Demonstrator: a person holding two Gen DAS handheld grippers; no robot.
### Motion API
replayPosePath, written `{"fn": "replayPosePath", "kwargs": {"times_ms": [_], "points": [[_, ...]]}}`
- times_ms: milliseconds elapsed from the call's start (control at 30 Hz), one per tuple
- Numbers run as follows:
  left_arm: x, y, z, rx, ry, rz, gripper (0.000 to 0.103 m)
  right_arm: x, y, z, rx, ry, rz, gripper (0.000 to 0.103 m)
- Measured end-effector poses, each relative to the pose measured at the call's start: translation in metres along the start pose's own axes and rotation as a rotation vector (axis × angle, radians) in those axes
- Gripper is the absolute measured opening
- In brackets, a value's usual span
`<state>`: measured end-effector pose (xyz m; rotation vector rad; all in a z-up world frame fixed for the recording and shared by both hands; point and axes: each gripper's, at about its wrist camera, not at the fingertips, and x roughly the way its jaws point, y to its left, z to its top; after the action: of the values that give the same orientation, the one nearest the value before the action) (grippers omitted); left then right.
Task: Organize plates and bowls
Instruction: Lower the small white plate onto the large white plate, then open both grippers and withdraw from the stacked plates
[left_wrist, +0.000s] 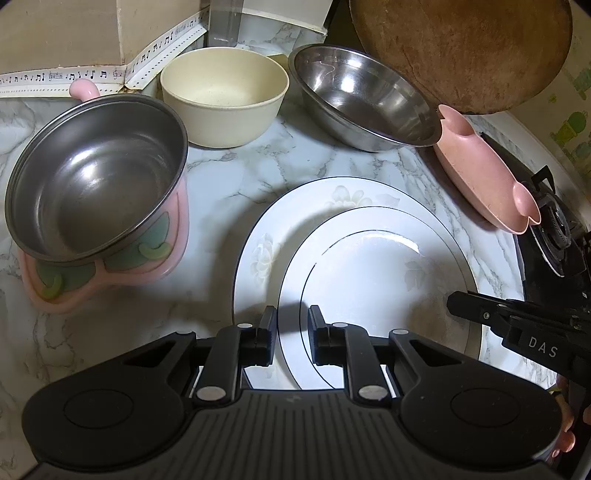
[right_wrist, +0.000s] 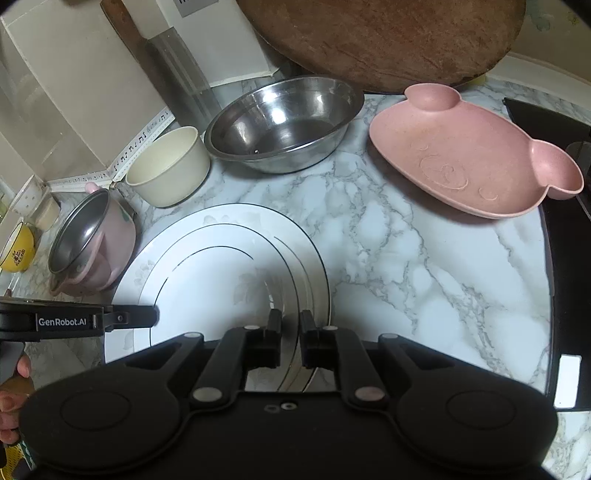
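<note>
We hold the small white plate (left_wrist: 369, 280) on the larger plate (left_wrist: 258, 236), left gripper (left_wrist: 291, 325) and right gripper (right_wrist: 291, 326) pinching opposite rims. If one releases late, it may tilt and chip.

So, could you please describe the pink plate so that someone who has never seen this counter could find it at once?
Start at the big round wooden board leaning at the back of the marble counter. Just in front of it, right of the steel bowl and beside the black stove, lies the pink plate. It alone is bear-shaped, with two round ear wells and a face embossed inside.
</note>
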<state>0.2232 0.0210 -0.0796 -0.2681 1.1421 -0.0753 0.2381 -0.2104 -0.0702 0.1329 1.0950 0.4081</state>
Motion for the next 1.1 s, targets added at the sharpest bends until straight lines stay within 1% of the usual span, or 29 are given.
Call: {"fn": "replayPosePath", "kwargs": {"times_ms": [367,867,1100], "points": [[-0.003,0.002,0.002,0.006,-0.001,0.003,0.016,0.007,-0.001,0.003,0.022,0.021,0.006,0.012],[-0.003,0.012,0.004,-0.005,0.019,-0.052,0.016,0.012,-0.013,0.007,0.072,0.042,0.05,0.01],[-0.008,0.011,0.001,0.013,0.003,-0.044,0.016,0.006,-0.007,0.005,0.02,0.027,0.021,0.012]]}}
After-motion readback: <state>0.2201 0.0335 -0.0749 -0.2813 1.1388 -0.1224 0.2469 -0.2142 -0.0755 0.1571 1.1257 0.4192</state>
